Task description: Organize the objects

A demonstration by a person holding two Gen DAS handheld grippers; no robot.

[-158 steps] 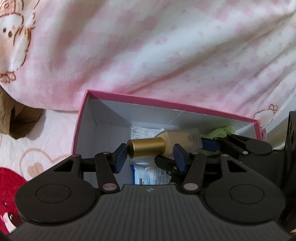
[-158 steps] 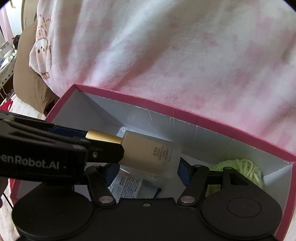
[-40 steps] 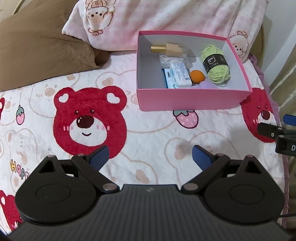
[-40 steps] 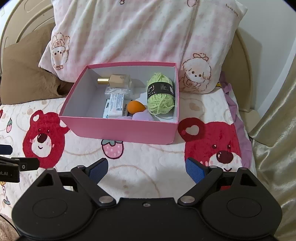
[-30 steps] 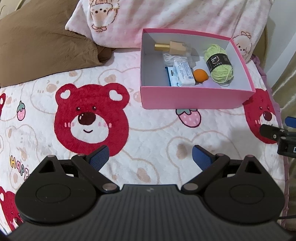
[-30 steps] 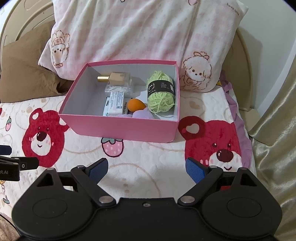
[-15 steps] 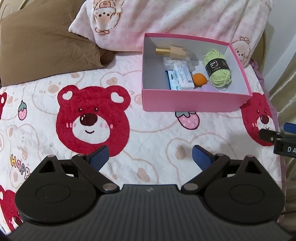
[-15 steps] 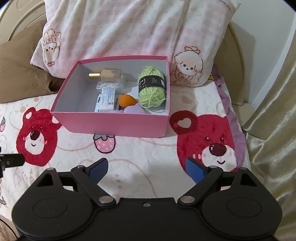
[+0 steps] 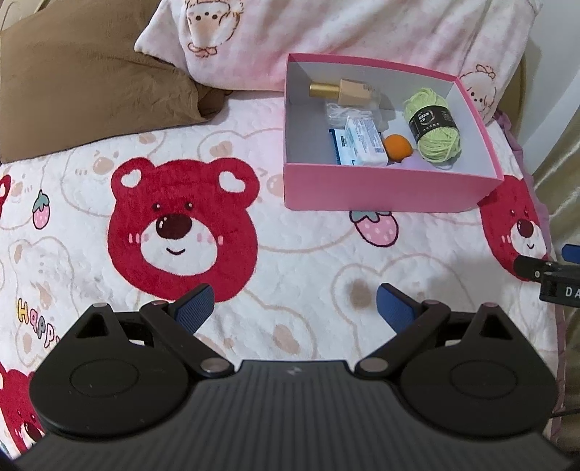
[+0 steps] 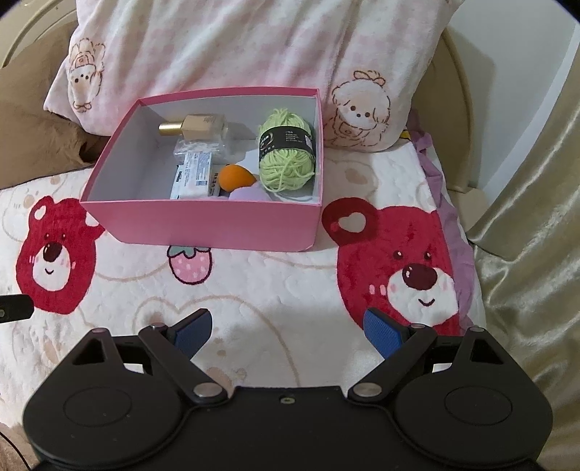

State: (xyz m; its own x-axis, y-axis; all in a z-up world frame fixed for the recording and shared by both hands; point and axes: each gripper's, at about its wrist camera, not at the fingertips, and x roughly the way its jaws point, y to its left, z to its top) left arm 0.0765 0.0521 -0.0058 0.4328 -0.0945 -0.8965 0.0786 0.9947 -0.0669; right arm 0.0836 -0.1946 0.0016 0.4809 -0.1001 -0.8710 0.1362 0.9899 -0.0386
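A pink box (image 9: 380, 190) (image 10: 217, 224) rests on the bear-print blanket against a pillow. Inside lie a gold-capped bottle (image 9: 344, 90) (image 10: 195, 126), a white packet (image 9: 364, 141) (image 10: 194, 174), an orange ball (image 9: 397, 145) (image 10: 235, 175), a green yarn ball (image 9: 433, 125) (image 10: 286, 148) and a pale purple item (image 10: 248, 194). My left gripper (image 9: 295, 304) hovers open and empty well in front of the box. My right gripper (image 10: 288, 328) is also open and empty, in front of the box; its tip (image 9: 543, 270) shows at the right edge of the left wrist view.
A pink checked pillow (image 9: 344, 32) (image 10: 253, 43) stands behind the box, a brown pillow (image 9: 90, 72) to its left. A shiny gold curtain (image 10: 536, 217) hangs off the bed's right edge. The blanket (image 9: 308, 253) lies open between grippers and box.
Five seconds ago both grippers were inside the box with the bottle held. Both have since pulled back open and empty; the bottle lies in the box. In the last second the views shifted only slightly.
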